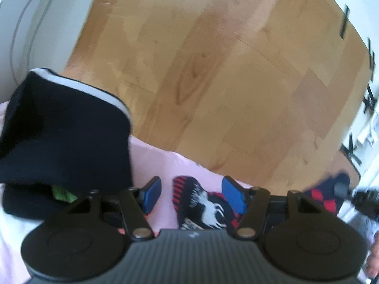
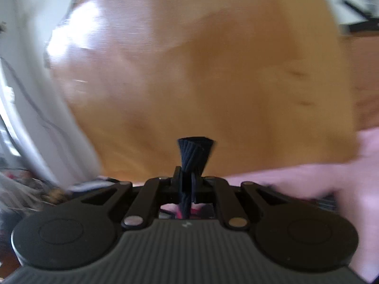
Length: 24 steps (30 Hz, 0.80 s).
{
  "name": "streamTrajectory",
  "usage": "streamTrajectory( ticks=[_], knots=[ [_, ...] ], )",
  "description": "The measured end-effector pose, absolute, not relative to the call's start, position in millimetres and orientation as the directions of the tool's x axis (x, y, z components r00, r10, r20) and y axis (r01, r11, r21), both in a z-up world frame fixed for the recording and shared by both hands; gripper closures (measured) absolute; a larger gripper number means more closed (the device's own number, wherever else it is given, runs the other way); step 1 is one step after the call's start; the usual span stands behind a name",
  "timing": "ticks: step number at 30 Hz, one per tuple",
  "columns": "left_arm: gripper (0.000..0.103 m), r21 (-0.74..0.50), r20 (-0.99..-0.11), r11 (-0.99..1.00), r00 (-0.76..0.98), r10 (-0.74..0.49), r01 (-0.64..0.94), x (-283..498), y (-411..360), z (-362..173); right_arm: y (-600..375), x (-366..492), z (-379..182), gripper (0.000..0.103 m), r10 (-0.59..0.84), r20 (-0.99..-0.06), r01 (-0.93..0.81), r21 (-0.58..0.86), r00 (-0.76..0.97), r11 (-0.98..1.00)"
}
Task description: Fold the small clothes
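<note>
A navy sock with red stripes and a white reindeer lies on pink cloth between the blue pads of my left gripper. That gripper stands open, and its pads do not press on the sock. A navy and red checked stretch of sock runs right toward a blurred dark shape at the frame edge. In the blurred right wrist view my right gripper is shut on a dark navy ribbed sock cuff, which sticks up past the fingertips.
A folded dark garment with a white stripe and a green tag sits at the left on the pink cloth. The wooden tabletop spreads beyond. Pink cloth lies at the right. A hand shows at the lower right edge.
</note>
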State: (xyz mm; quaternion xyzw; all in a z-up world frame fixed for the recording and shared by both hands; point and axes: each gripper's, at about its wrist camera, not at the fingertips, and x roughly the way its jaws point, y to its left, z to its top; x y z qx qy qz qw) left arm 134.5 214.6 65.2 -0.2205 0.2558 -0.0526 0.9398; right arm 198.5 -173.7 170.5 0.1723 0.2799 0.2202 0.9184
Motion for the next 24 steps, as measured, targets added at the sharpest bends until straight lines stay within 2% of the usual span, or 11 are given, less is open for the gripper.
streamTrajectory(
  ticks=[3,6,9,11,12,13,14,15,18,21,24],
  knots=[
    [0.044,-0.426,-0.482,0.904,0.833,-0.271,0.048,141,190,68,-209,177,141,0.091,0.391,-0.506,-0.223,0.361,0.769,0.905],
    [0.04,-0.413,-0.547,0.9,0.753,-0.364,0.135,160,154,66,-232,164,110,0.085,0.378,-0.604,-0.191,0.352,0.702,0.916],
    [0.026,-0.356,-0.625,0.912,0.675,-0.393,0.201,179,113,58,-246,158,108,0.061,0.354,-0.589,-0.168,0.347,0.726,0.923],
    [0.026,-0.343,-0.666,0.912,0.627,-0.404,0.223,188,91,49,-257,156,115,0.047,0.326,-0.532,-0.14,0.36,0.781,0.923],
    [0.031,-0.351,-0.675,0.905,0.605,-0.422,0.239,191,82,45,-258,159,116,0.047,0.319,-0.518,-0.13,0.368,0.794,0.921],
    [0.045,-0.349,-0.688,0.904,0.587,-0.427,0.247,194,72,40,-261,161,115,0.046,0.313,-0.515,-0.119,0.375,0.798,0.919],
    [0.06,-0.342,-0.698,0.904,0.574,-0.427,0.256,194,65,35,-264,164,113,0.046,0.309,-0.521,-0.109,0.379,0.796,0.919],
    [0.084,-0.332,-0.711,0.903,0.557,-0.429,0.272,195,56,30,-265,166,109,0.046,0.304,-0.532,-0.098,0.381,0.79,0.919],
    [0.091,-0.315,-0.674,0.903,0.601,-0.429,0.292,187,56,36,-260,176,95,0.047,0.306,-0.573,-0.081,0.384,0.76,0.92],
    [0.09,-0.302,-0.601,0.911,0.687,-0.41,0.28,176,79,54,-252,172,95,0.047,0.325,-0.545,-0.115,0.383,0.773,0.916],
    [0.086,-0.266,-0.624,0.933,0.694,-0.358,0.242,182,89,48,-233,175,89,0.047,0.295,-0.575,-0.143,0.296,0.763,0.944]
  ],
)
